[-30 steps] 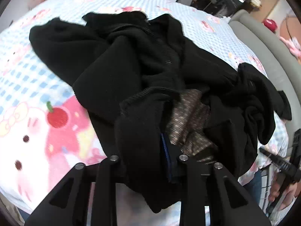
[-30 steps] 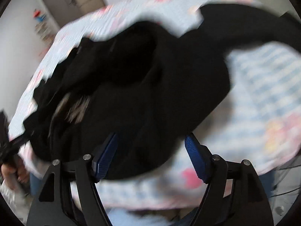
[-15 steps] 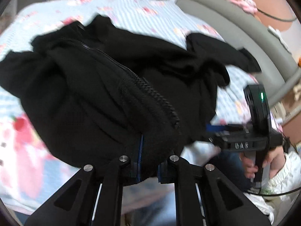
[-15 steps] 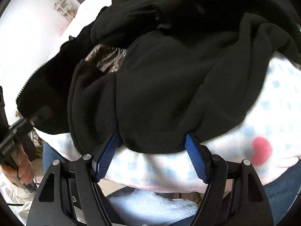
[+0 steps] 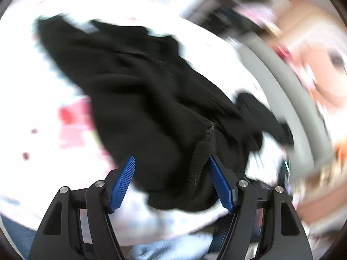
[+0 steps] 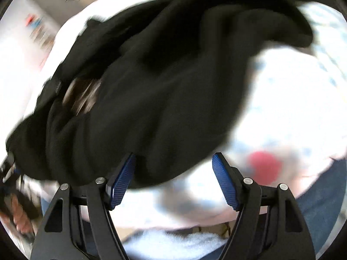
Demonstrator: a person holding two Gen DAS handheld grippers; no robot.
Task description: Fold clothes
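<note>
Black fleece jacket (image 5: 151, 99) lies in a messy heap on the bed sheet (image 5: 43, 99) just ahead of both tongs, left gripper (image 5: 172, 184) and right gripper (image 6: 173, 179) wide apart, holding nothing, so folding looks barely started.

Both views motion-blurred; black jacket (image 6: 164, 82) top cut off, bed print (image 5: 71, 125) unreadable

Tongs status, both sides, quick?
Left tongs: open, holding nothing, black jacket hem between the pads.
Right tongs: open, holding nothing.
</note>
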